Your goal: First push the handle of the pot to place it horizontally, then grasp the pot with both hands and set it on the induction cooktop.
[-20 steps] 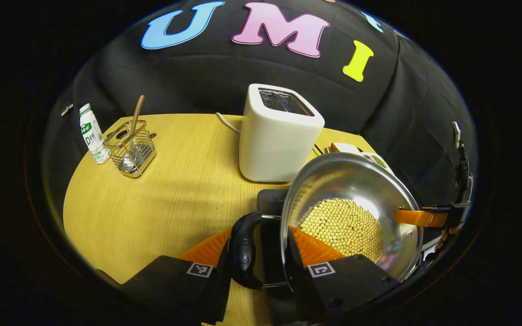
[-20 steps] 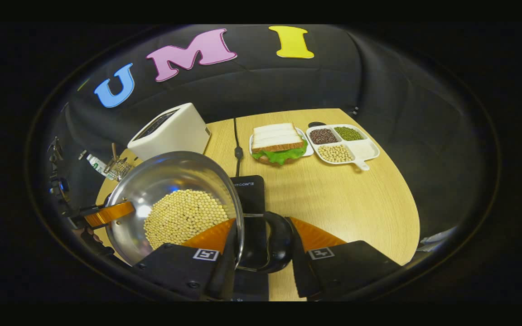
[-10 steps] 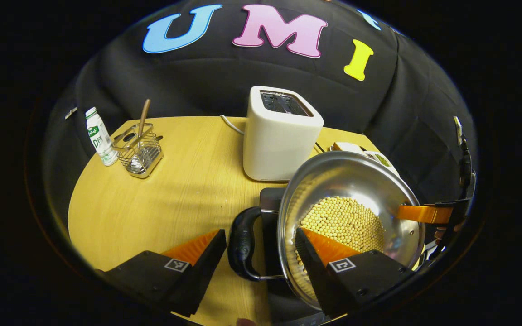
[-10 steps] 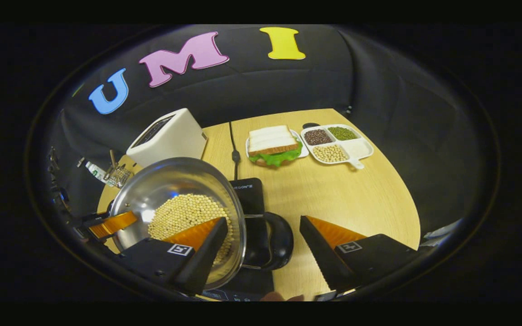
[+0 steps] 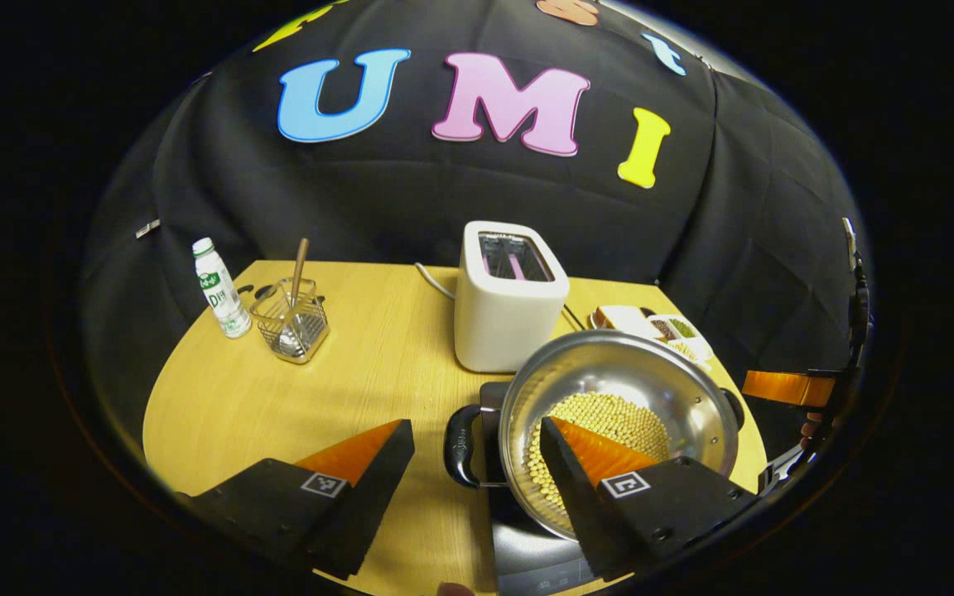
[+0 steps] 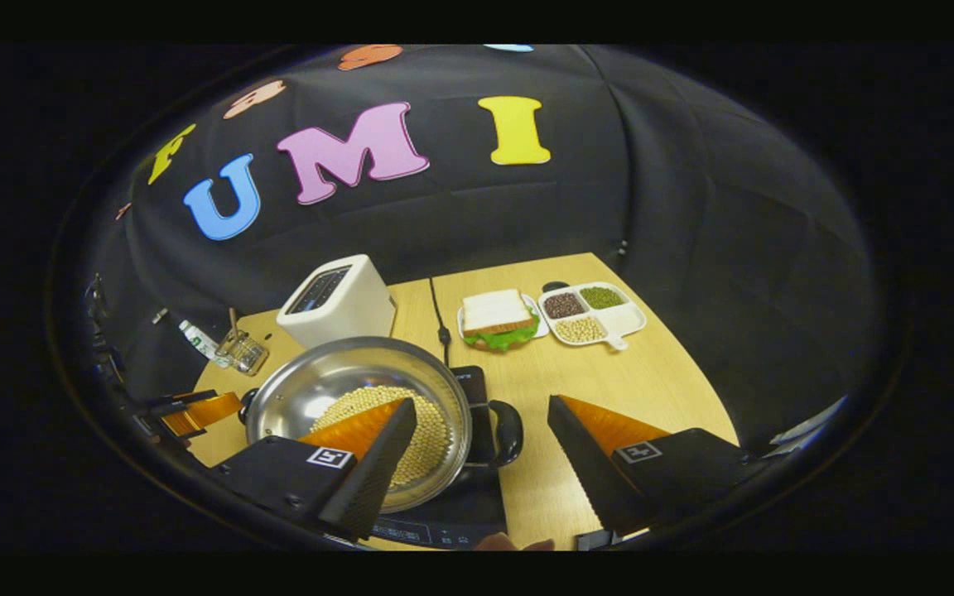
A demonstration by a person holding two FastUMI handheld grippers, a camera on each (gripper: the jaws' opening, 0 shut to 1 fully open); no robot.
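Sitting on the induction cooktop (image 5: 527, 555) on the wooden surface (image 5: 344, 389), the steel pot (image 5: 692, 406) holds soybeans; left tool (image 5: 477, 434) and right tool (image 6: 481, 414) both gape apart, gripping nothing.

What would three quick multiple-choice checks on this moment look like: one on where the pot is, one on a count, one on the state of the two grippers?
1. Where does the round steel pot of yellow beans sit?
A. on the black induction cooktop
B. on the white toaster
C. on the bare wooden table

2. How many compartments of the white divided tray hold beans or grains?
A. one
B. three
C. five

3. How do the left gripper and right gripper stand?
A. both shut on handles
B. one open, one shut
C. both open

Answers: 1 A, the cooktop's dark surface shows beneath the pot; 2 B, dark, green and pale fillings show; 3 C, each gripper's fingers stand apart, touching no handle.
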